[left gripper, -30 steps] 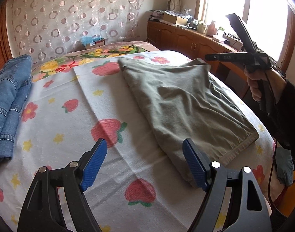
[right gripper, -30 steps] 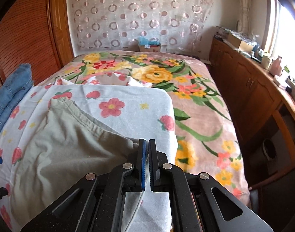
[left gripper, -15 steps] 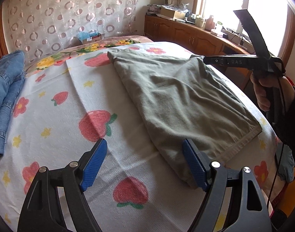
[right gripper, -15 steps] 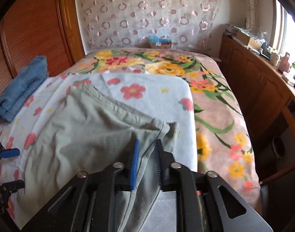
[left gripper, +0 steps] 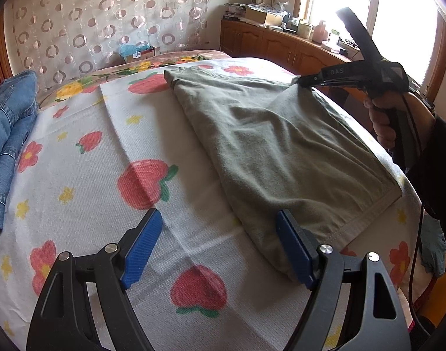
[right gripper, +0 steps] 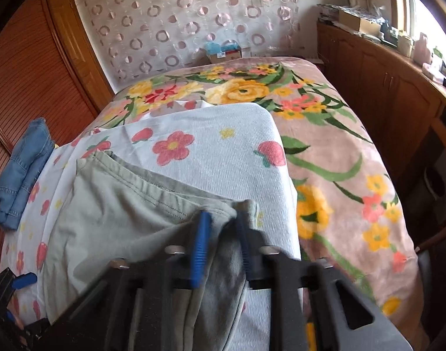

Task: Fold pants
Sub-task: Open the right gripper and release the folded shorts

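Observation:
Olive-green folded pants [left gripper: 275, 146] lie on a white strawberry-and-flower sheet [left gripper: 111, 152] on the bed. My left gripper [left gripper: 217, 245] is wide open and empty, low over the sheet at the pants' near corner; its right finger touches the hem. My right gripper [right gripper: 221, 248] has its jaws apart with the pants' far right corner [right gripper: 223, 213] lying between them. In the left wrist view the right gripper [left gripper: 307, 80] sits at that raised corner.
Folded blue jeans [left gripper: 9, 134] lie on the bed's left side, also in the right wrist view [right gripper: 24, 175]. A floral blanket [right gripper: 325, 146] covers the bed's far part. Wooden cabinets [right gripper: 398, 99] run along the right under the window. A wooden wardrobe [right gripper: 24, 67] stands left.
My right gripper has opened from shut, with the pants' corner now between its fingers. The left gripper stayed open and moved slightly forward.

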`<act>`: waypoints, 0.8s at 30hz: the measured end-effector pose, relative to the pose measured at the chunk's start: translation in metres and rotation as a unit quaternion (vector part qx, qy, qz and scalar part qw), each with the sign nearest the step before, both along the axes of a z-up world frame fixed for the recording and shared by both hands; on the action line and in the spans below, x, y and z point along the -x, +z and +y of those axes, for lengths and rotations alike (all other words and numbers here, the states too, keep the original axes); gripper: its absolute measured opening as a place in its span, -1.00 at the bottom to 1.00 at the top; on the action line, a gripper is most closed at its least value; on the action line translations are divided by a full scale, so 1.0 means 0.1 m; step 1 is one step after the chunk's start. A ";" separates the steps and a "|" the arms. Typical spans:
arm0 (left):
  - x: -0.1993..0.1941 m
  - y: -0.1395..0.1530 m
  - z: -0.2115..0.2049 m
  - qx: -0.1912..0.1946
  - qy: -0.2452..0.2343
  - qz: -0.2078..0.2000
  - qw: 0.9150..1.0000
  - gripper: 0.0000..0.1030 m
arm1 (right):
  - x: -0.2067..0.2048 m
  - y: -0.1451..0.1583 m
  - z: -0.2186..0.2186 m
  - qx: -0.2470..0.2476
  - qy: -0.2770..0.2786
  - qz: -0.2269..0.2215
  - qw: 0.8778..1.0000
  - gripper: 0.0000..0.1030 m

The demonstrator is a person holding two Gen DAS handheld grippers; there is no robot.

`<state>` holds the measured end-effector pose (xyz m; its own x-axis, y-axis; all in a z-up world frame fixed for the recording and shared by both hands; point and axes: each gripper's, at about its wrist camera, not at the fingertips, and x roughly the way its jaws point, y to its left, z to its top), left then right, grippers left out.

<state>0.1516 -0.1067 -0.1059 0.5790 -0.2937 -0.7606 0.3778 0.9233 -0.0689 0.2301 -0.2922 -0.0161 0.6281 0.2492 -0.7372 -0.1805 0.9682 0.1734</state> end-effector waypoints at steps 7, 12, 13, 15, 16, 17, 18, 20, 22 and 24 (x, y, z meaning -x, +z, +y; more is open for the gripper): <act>0.00 0.00 0.00 -0.002 0.000 0.000 1.000 0.57 | 0.08 0.14 -0.01 0.045 -0.041 -0.045 0.997 -0.91; 0.02 -0.01 -0.01 -0.005 0.000 -0.002 1.000 0.57 | 0.10 0.07 -0.02 0.057 -0.039 -0.032 0.997 -0.62; 0.02 -0.01 -0.01 -0.005 0.000 -0.002 1.000 0.57 | 0.15 0.09 0.00 0.060 -0.038 -0.035 0.997 -0.53; 0.02 -0.01 -0.01 -0.004 0.000 -0.002 1.000 0.57 | 0.26 0.14 0.02 0.053 -0.030 -0.043 0.997 -0.53; 0.02 -0.01 -0.01 -0.004 0.001 -0.002 1.000 0.57 | 0.39 0.18 0.05 0.050 -0.023 -0.048 0.997 -0.53; 0.02 -0.01 -0.02 -0.005 0.001 -0.002 1.000 0.57 | 0.49 0.21 0.06 0.054 -0.019 -0.051 0.997 -0.53; 0.03 -0.01 -0.02 -0.005 0.000 -0.002 1.000 0.57 | 0.66 0.22 0.06 0.059 -0.013 -0.054 0.997 -0.53; 0.03 -0.01 -0.01 -0.006 0.000 -0.002 1.000 0.57 | 0.94 0.21 0.08 0.064 0.001 -0.060 0.996 -0.53; 0.03 -0.01 -0.01 -0.004 0.000 -0.002 1.000 0.57 | 1.21 0.18 0.10 0.069 0.014 -0.063 0.996 -0.53; 0.03 -0.01 -0.02 -0.004 0.001 -0.002 1.000 0.57 | 1.47 0.15 0.13 0.074 0.028 -0.063 0.995 -0.53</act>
<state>0.1484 -0.1083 -0.1068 0.5829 -0.2877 -0.7599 0.3771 0.9242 -0.0606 0.0827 -0.2793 -0.0015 0.7059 0.1798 -0.6851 -0.2453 0.9695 0.0017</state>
